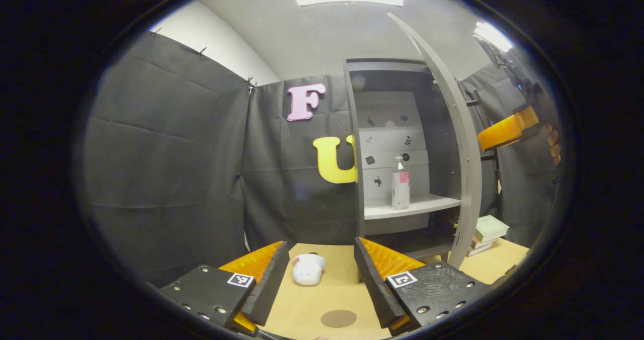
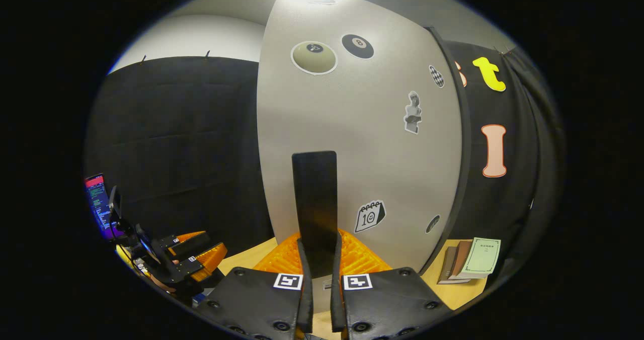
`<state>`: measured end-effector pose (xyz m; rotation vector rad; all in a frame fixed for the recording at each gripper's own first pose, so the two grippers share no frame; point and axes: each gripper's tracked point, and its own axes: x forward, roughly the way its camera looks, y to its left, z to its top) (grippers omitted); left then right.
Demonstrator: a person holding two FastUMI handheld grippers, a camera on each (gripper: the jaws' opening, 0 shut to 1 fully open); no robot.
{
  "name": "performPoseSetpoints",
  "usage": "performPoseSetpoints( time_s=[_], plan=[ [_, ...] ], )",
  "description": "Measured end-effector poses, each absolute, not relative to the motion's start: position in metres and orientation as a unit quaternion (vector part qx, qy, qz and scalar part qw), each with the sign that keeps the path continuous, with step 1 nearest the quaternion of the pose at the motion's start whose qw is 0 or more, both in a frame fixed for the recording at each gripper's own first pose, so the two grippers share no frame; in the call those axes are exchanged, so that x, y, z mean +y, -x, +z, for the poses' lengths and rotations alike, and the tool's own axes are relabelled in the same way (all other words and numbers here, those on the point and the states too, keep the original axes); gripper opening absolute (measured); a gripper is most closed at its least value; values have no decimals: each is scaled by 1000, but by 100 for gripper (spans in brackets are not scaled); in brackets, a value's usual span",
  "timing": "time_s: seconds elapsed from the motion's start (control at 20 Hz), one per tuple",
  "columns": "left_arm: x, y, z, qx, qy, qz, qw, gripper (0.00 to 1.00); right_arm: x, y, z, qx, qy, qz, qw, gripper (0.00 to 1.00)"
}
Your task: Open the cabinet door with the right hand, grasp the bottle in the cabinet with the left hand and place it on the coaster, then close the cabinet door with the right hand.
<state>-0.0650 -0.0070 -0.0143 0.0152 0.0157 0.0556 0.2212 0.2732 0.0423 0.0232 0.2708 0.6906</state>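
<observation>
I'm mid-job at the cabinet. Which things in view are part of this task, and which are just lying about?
Part of the job:
- cabinet door, open, its handle between the right gripper fingers
- bottle, upright on the cabinet shelf
- coaster on the table
- left gripper, open

Lying about:
- stack of books
- white object on the table

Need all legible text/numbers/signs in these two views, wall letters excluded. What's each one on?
"10": calendar sticker on the cabinet door.
"8": black ball sticker on the same door.
Book cover: print too small to read.
Bottle label: too blurred.
Square markers on the left gripper and on the right gripper, which clamps the door handle: coded patterns, no words.
</observation>
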Motion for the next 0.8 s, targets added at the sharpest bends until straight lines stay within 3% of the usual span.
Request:
performPoseSetpoints(
  time_s=[0.8],
  plan=[
    [-132, 34, -3, 2, -34, -63, 997, 79, 248, -221, 43, 107, -29, 320, 941, 14]
  ],
)
